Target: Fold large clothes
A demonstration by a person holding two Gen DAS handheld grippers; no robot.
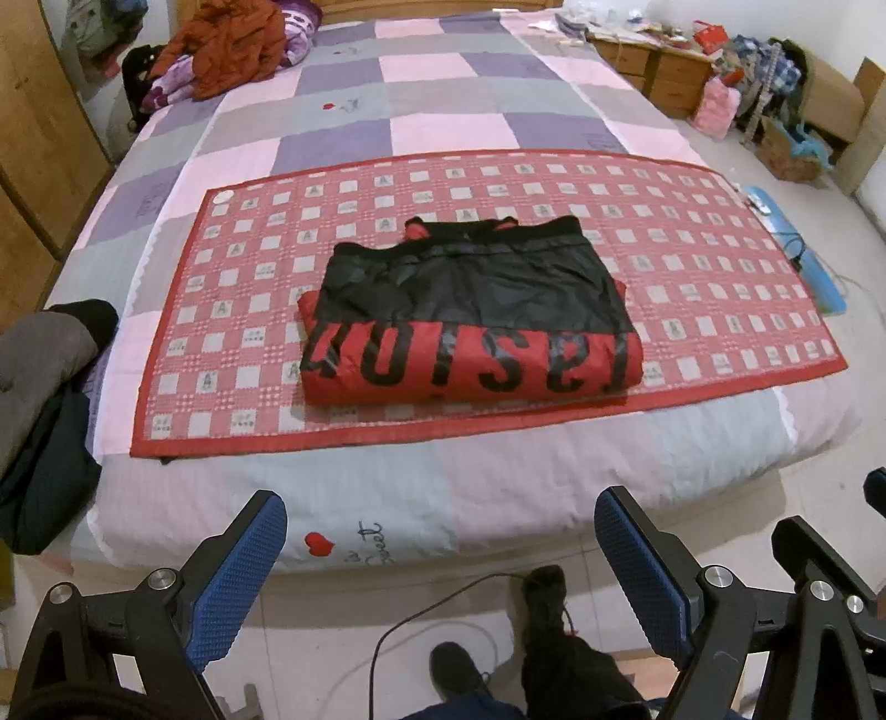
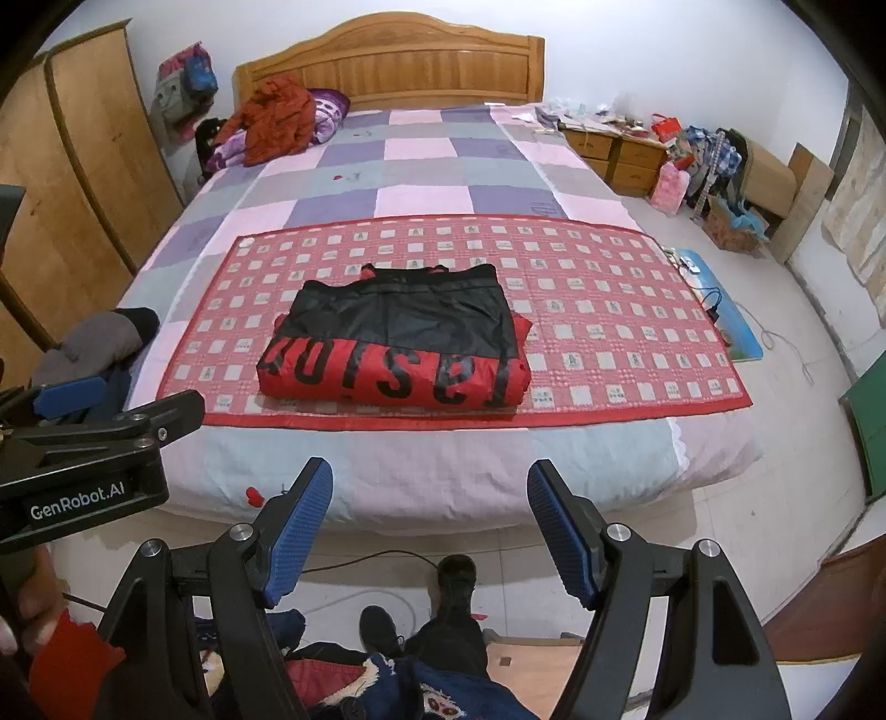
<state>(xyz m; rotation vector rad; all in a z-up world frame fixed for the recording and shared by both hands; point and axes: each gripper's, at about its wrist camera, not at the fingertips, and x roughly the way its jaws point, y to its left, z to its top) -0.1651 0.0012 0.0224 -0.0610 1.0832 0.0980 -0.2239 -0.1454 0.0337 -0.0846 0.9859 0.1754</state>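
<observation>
Left gripper (image 1: 440, 545): spread wide, empty, off the bed's (image 1: 443, 493) near edge.
Right gripper (image 2: 429, 523): likewise.
Jacket (image 1: 470, 315): folded, mid-mat (image 1: 720, 288).

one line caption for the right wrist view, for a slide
Folded red and black jacket lies on the red checked mat on the bed; the open right gripper hangs empty in front.

A wooden headboard (image 2: 387, 66) is set against a white wall (image 2: 637, 50), with a tall wooden wardrobe (image 2: 83, 166) at the left. Low wooden drawers (image 2: 620, 155) and piled clutter (image 2: 714, 160) are seen at the right, on a pale tiled floor (image 2: 775, 471). The bed is covered by a patchwork quilt (image 2: 421, 160).
</observation>
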